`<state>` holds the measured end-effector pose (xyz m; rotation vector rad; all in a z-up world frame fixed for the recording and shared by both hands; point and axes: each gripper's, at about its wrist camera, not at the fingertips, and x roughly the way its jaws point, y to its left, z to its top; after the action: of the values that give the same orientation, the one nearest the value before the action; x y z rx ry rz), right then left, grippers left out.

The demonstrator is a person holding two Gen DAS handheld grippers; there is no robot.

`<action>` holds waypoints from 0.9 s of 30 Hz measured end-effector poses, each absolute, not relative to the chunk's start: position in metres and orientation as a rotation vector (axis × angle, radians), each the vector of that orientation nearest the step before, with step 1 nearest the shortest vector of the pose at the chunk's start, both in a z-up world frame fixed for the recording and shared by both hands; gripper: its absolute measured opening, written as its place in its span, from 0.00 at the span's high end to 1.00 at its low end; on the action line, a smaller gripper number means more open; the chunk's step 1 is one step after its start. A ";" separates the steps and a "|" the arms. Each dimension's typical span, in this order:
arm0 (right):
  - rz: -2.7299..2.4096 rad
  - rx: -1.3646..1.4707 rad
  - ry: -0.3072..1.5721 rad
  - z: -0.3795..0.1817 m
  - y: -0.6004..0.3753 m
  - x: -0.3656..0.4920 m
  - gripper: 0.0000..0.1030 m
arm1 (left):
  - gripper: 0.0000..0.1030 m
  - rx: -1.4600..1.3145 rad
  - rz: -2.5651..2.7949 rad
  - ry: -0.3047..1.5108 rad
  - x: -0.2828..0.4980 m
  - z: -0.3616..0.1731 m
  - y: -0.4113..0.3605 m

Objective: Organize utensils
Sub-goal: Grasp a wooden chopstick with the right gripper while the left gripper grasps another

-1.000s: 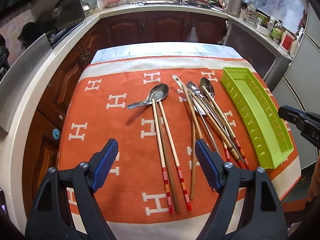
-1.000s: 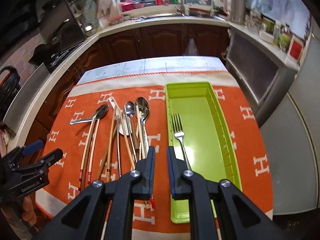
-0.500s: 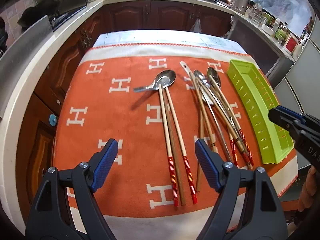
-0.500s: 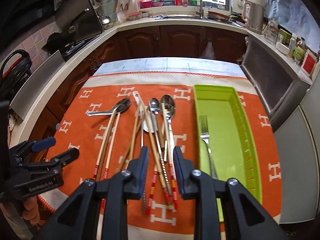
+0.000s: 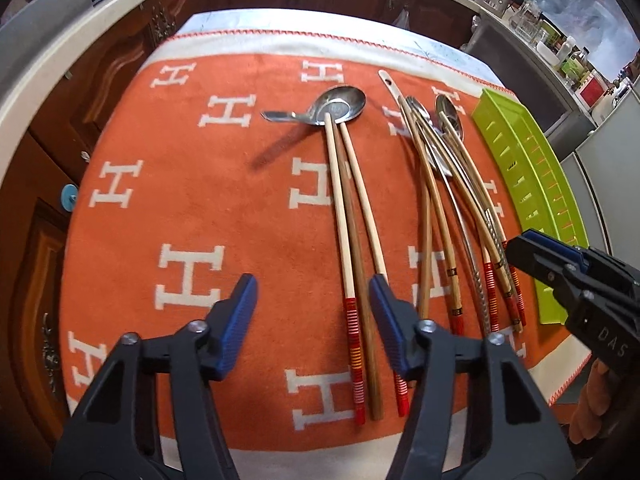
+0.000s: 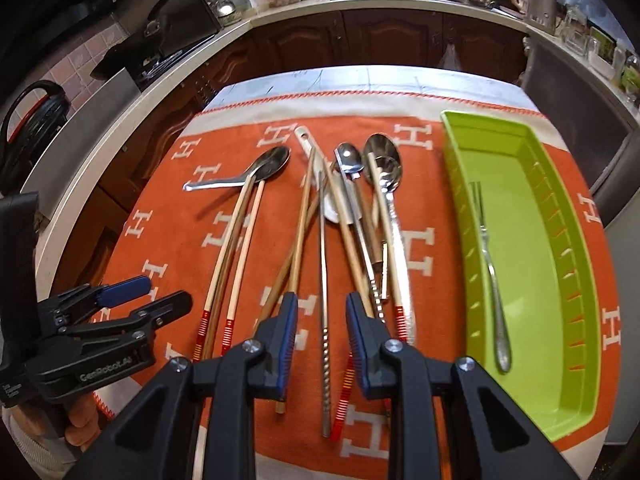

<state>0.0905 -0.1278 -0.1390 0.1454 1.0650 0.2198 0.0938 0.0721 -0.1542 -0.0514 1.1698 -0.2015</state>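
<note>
Three wooden chopsticks (image 5: 348,240) lie on the orange cloth (image 5: 200,200), their tips in a steel spoon (image 5: 340,106). My left gripper (image 5: 312,312) hovers low over their red-banded ends. Its jaws are closing, and the pads touch nothing. To the right lies a pile of chopsticks and spoons (image 6: 360,200). My right gripper (image 6: 322,328) hangs over the pile's near ends, slightly open, with a twisted metal chopstick (image 6: 325,340) seen between its fingers but not pinched. The green tray (image 6: 520,152) at the right holds a fork (image 6: 490,272).
The cloth covers a small table whose near edge lies just under both grippers. Dark wooden cabinets and a pale counter (image 6: 120,112) wrap around the left and back. A person's hand (image 6: 80,428) holds the left gripper's handle. Grey appliance fronts stand to the right.
Both grippers have sunk toward the cloth. The right one has moved left, from over the tray to over the pile, and opened slightly. The left jaws have narrowed.
</note>
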 end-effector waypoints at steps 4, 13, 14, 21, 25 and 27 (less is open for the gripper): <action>0.234 0.148 1.079 -0.145 -0.125 0.095 0.76 | 0.59 -0.051 -0.214 1.197 0.099 -0.164 0.067; 0.245 0.155 1.113 -0.155 -0.124 0.100 0.76 | 0.61 0.001 -0.179 1.208 0.107 -0.175 0.058; 0.248 0.154 1.117 -0.156 -0.123 0.100 0.76 | 0.61 0.025 -0.169 1.204 0.108 -0.175 0.055; 0.275 0.163 1.133 -0.161 -0.119 0.103 0.76 | 0.61 0.087 -0.137 1.172 0.110 -0.177 0.046; 0.285 0.166 1.141 -0.165 -0.117 0.106 0.76 | 0.95 0.066 -0.142 1.155 0.110 -0.175 0.048; 0.289 0.164 1.148 -0.167 -0.115 0.108 0.76 | 0.97 0.039 -0.146 1.159 0.110 -0.175 0.052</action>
<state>0.1083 -0.1151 -0.1673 0.1642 1.1477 0.2892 0.1104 0.0519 -0.1751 0.0389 1.1587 -0.1462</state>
